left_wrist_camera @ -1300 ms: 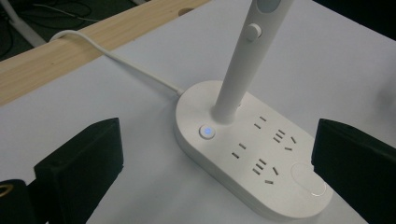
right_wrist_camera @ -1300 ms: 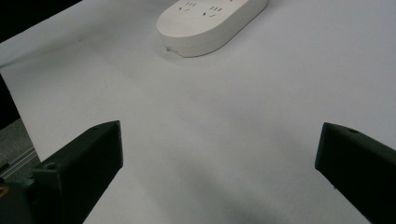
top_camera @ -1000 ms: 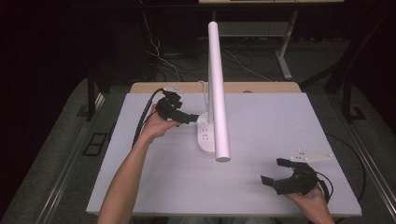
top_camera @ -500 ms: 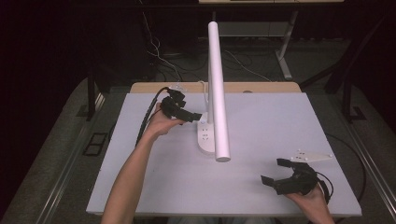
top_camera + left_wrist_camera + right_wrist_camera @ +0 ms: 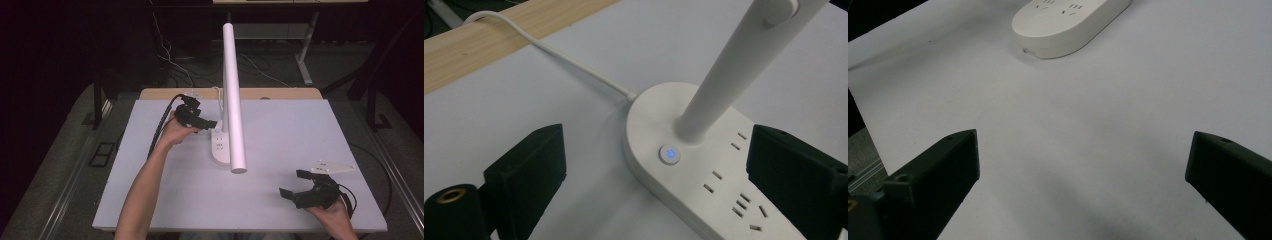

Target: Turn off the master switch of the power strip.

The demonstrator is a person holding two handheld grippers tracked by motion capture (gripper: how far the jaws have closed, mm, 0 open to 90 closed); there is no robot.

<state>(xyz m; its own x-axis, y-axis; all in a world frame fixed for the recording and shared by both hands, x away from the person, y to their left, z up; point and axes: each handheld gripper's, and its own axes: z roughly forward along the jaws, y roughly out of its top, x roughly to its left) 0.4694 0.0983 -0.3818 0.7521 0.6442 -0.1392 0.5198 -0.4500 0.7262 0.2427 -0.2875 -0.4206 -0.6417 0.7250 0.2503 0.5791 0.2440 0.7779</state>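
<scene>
A white desk lamp stands mid-table: an oval base (image 5: pixel 220 147) with sockets, a post, and a long white tube head (image 5: pixel 233 100) reaching toward me. My left gripper (image 5: pixel 207 125) is at the base's far left end. In the left gripper view its jaws (image 5: pixel 659 175) stand wide on either side of the base (image 5: pixel 704 200) near the blue-lit button (image 5: pixel 669 154), touching nothing; they have just been closing slightly. My right gripper (image 5: pixel 291 183) rests open at the front right, with bare table between its jaws (image 5: pixel 1083 165) and the base's near end (image 5: pixel 1068 22) ahead.
The lamp's white cord (image 5: pixel 574 65) runs from the base back over a wooden strip (image 5: pixel 280 93) behind the white tabletop (image 5: pixel 310 130). Dark floor, cables and table legs surround the table.
My left gripper has edged a little to the right, toward the lamp's post. The right hand has kept still.
</scene>
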